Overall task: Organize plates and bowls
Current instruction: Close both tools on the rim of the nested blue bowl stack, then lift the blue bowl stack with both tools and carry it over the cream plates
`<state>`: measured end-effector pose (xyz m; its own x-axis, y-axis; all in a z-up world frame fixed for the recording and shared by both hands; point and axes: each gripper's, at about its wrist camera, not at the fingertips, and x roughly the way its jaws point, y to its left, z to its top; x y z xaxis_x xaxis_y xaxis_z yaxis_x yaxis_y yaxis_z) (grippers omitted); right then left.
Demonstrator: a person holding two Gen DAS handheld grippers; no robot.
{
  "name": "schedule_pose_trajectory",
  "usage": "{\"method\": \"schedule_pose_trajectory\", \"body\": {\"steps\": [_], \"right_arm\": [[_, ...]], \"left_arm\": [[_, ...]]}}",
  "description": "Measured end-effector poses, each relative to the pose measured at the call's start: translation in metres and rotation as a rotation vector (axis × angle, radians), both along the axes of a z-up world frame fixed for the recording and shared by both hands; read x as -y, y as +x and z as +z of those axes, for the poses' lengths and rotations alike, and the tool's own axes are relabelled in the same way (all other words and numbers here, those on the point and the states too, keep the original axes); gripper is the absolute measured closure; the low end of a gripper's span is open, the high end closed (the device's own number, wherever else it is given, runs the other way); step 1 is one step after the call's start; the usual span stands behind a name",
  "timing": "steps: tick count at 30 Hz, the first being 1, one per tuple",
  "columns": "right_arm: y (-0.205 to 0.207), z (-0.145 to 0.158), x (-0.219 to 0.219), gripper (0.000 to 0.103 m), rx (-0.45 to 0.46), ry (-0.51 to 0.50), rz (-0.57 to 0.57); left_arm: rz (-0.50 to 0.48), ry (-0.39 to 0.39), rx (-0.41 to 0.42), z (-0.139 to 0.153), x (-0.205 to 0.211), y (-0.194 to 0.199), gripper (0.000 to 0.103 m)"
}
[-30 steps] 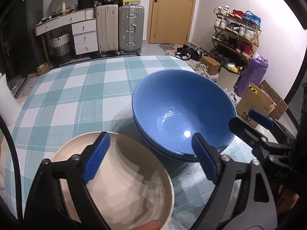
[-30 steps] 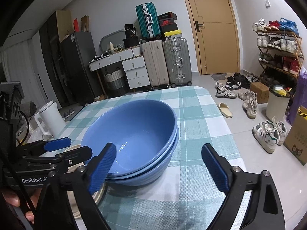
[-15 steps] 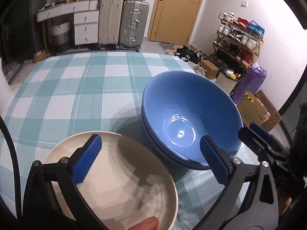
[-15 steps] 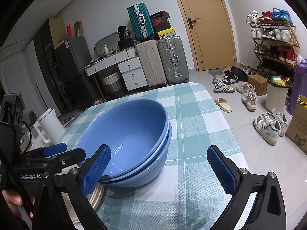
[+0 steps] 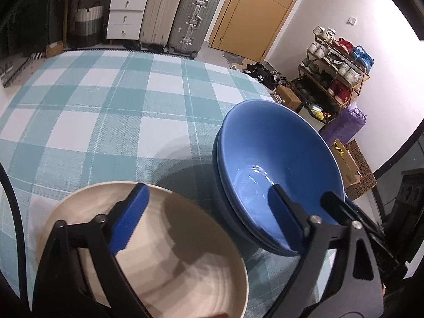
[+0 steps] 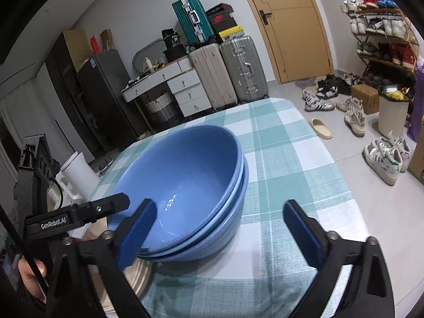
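Two blue bowls point(image 5: 275, 169) sit nested on the checked tablecloth point(image 5: 111, 111); they also show in the right wrist view point(image 6: 185, 180). A cream plate point(image 5: 169, 262) lies just left of them, near the table's front edge; its edge shows in the right wrist view point(image 6: 137, 275). My left gripper point(image 5: 206, 220) is open and empty, its left finger above the plate and its right finger over the bowls' near rim. My right gripper point(image 6: 220, 230) is open and empty, its left finger over the bowls' near rim and its right finger above the cloth.
A white kettle point(image 6: 76, 175) stands at the table's left side. Suitcases point(image 6: 228, 69), a drawer unit point(image 6: 182, 87), a door and a shoe rack point(image 6: 381, 34) stand beyond the table. Shoes lie on the floor at the right.
Both grippers have shifted slightly; the left wrist view has swung left, so the bowls sit further right in it. The jaws stay open. The bowls and plate have not moved.
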<state>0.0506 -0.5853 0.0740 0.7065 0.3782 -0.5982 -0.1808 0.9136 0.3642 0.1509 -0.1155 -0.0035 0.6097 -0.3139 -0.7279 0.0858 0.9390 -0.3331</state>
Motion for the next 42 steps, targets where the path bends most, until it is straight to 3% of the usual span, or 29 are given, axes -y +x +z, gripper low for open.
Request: {"method": "schedule_pose_trajectory", "body": {"steps": [4, 8, 12, 25, 42], "right_arm": [[0.006, -0.006, -0.002, 0.034, -0.026, 0.032, 0.023], [0.008, -0.008, -0.004, 0.035, -0.026, 0.032, 0.017], [0.008, -0.007, -0.007, 0.045, -0.022, 0.038, 0.026], [0.003, -0.003, -0.008, 0.049, -0.003, 0.012, -0.004], [-0.027, 0.025, -0.006, 0.049, 0.101, 0.003, -0.008]], "left_arm": [[-0.030, -0.018, 0.004, -0.004, 0.006, 0.004, 0.034], [-0.052, -0.038, 0.000, -0.006, 0.012, 0.005, 0.050], [-0.080, -0.050, 0.011, -0.004, 0.017, 0.004, 0.065], [-0.094, 0.018, 0.050, 0.007, 0.031, -0.004, 0.067], [-0.100, 0.045, 0.140, 0.040, 0.033, -0.039, 0.067]]}}
